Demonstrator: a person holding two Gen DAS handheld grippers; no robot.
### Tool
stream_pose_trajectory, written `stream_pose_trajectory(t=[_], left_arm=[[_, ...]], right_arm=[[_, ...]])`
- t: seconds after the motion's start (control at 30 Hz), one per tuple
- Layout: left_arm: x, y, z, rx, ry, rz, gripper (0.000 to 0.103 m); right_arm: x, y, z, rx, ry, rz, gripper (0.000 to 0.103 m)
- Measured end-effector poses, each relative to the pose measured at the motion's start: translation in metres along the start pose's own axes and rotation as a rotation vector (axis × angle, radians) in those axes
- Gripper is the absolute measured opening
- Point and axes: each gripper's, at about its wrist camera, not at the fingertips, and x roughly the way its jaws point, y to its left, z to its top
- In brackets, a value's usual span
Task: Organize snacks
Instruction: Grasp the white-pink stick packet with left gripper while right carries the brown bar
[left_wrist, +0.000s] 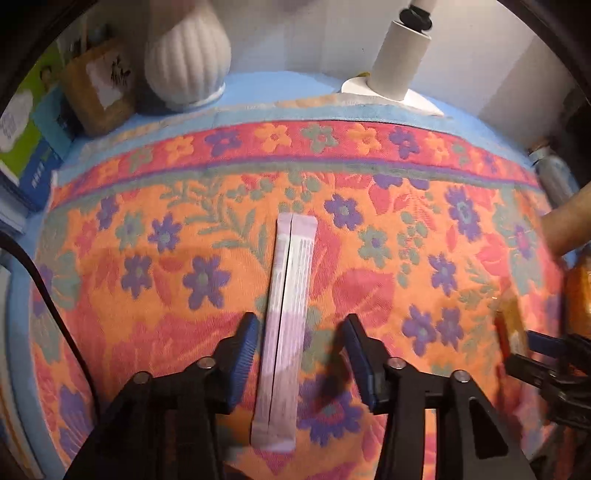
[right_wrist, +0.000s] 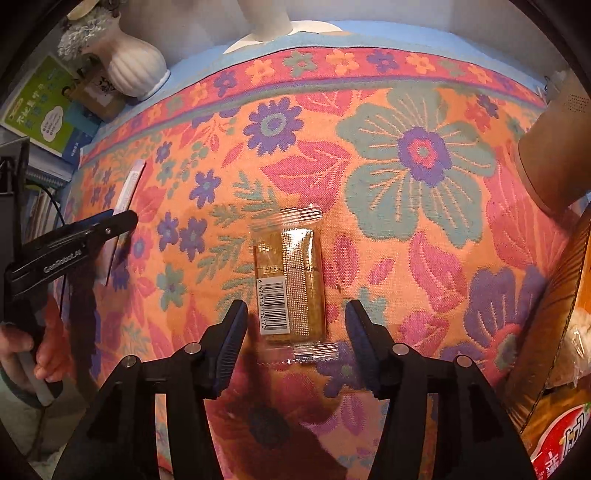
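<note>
A long pale lilac stick sachet lies lengthwise on the floral cloth. My left gripper is open, its fingers on either side of the sachet's near half, not touching it. A brown snack bar in a clear wrapper with a barcode lies on the cloth in the right wrist view. My right gripper is open and straddles the bar's near end. The sachet and the left gripper also show at the left of the right wrist view. The right gripper shows at the right edge of the left wrist view, by the bar.
A white ribbed vase, a white lamp base and a brown box stand at the back. Books are stacked at back left. A cardboard box with packaged snacks stands at the right, a tan container beyond it.
</note>
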Motion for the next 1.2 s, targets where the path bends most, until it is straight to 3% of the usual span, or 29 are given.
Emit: stream_pose_trajectory(t=[0.03, 0.1, 0.2, 0.4, 0.53, 0.83, 1.2], left_arm=[[0.001, -0.006, 0.001, 0.020, -0.008, 0.032, 0.033], [0.000, -0.013, 0.001, 0.034, -0.013, 0.047, 0.019], [-0.005, -0.017, -0.003, 0.018, -0.007, 0.029, 0.018], [-0.034, -0.008, -0.027, -0.119, -0.004, -0.195, 0.018], [-0.061, -0.014, -0.033, -0.136, -0.030, -0.257, 0.018], [-0.126, -0.080, -0.008, -0.006, -0.154, -0.328, 0.018], [-0.171, -0.220, 0.015, 0.246, -0.210, -0.519, 0.018]], right_arm=[[-0.002, -0.001, -0.002, -0.008, -0.006, -0.009, 0.053], [0.001, 0.006, -0.004, -0.042, -0.019, -0.070, 0.038], [0.002, 0.022, -0.008, -0.118, -0.038, -0.145, 0.033], [-0.022, 0.019, -0.030, -0.078, -0.033, -0.013, 0.033], [-0.049, 0.016, -0.038, -0.044, -0.059, 0.056, 0.033], [-0.129, -0.003, -0.049, 0.001, -0.214, 0.054, 0.033], [-0.221, -0.120, -0.081, 0.230, -0.411, -0.149, 0.033]])
